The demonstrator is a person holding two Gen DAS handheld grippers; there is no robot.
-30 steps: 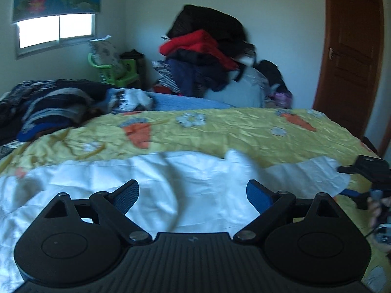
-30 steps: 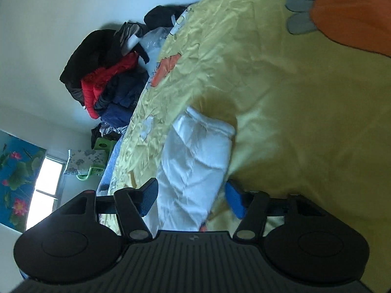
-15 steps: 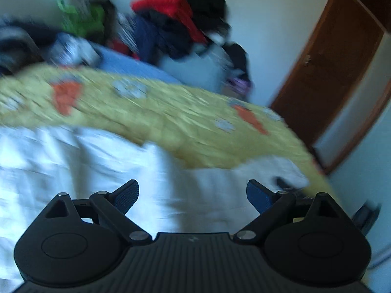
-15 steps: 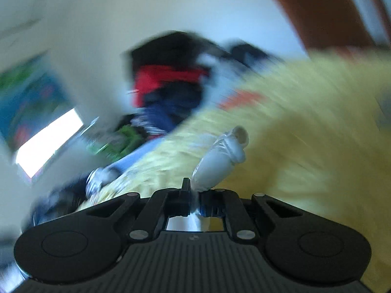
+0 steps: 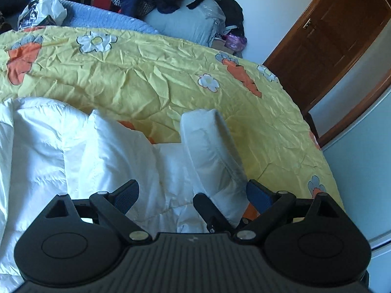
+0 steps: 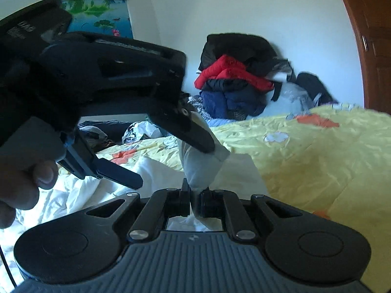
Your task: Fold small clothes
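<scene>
Spread wide, the jaws of the left gripper (image 5: 193,193) are held over the white garment (image 5: 73,151) with nothing pinched; the raised sleeve (image 5: 210,146) merely passes between them. Further right, the right gripper (image 6: 194,200), open a second ago, is now seen clamped on that sleeve's end, and the sleeve has been lifted off the yellow bedspread (image 5: 151,80). A sleeve fold across the body appears to have been started; the garment's bulk lies at the left.

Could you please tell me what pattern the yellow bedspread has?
Orange carrots and white flowers on the yellow bedspread, clearest in the left wrist view.
</scene>
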